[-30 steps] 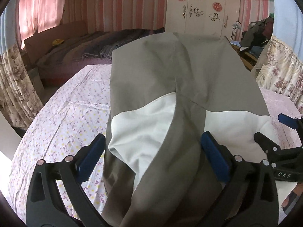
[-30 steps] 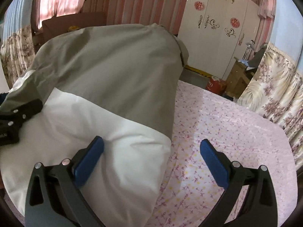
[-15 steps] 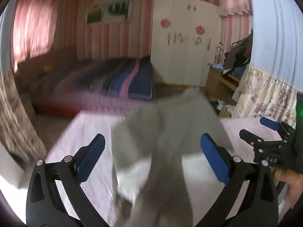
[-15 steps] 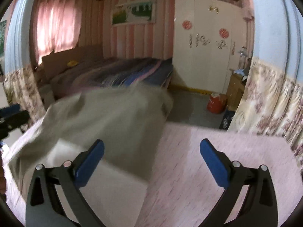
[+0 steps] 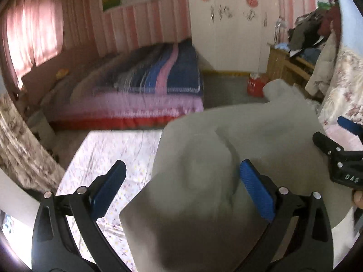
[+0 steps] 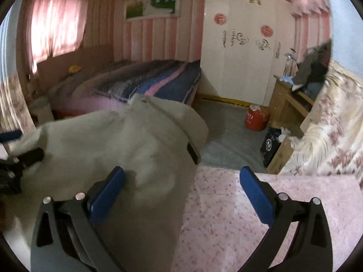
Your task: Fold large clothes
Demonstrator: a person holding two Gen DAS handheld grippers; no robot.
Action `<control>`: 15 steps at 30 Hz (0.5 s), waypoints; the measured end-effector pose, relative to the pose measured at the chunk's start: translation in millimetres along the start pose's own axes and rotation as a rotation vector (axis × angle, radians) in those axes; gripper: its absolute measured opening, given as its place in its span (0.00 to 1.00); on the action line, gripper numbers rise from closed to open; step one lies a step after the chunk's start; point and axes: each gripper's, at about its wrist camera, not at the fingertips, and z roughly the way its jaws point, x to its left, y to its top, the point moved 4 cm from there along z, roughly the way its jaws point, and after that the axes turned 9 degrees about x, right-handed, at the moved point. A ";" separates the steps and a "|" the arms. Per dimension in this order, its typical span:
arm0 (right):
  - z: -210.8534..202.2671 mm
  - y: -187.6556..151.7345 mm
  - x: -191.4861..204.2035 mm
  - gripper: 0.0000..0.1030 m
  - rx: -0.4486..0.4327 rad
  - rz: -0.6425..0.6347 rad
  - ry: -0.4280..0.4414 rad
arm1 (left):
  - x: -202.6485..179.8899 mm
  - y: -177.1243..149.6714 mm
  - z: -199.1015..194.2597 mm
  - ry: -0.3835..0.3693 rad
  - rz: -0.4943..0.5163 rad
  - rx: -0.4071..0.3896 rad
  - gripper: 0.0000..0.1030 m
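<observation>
Garment: grey-khaki, large, lying in a bunched heap on the floral sheet of the work surface; motion blur softens its outline in both views.

Left gripper: fingers spread wide, nothing pinched. The cloth fills the gap between the two fingers and runs past the right blue pad, pressing up against it; the left pad sits over bare sheet, apart from the fabric. Beyond the fingertips the heap rises to a rounded hump.

Right gripper: fingers likewise released and wide apart. Its left pad lies on or just over the cloth (contact cannot be settled from this view); the right pad is over bare sheet, well apart from the fabric. A collar or waistband-like edge sits ahead of the left fingertip, with a dark slot below it.

Each gripper shows at the edge of the other's view, beside the cloth.

Past the fingertips: striped bed, white wardrobe, red container on the floor.
</observation>
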 end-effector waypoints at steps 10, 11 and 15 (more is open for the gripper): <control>0.8 7.2 8.2 0.98 0.042 -0.043 -0.044 | 6.4 -10.7 4.4 -0.052 0.023 0.024 0.96; -16.9 6.0 1.7 0.98 0.030 -0.004 -0.033 | 9.3 -12.7 -4.7 -0.066 0.022 0.011 0.96; -72.7 -16.7 -15.6 0.98 0.041 0.110 0.112 | 32.4 -34.9 -57.4 -0.108 0.007 -0.070 0.97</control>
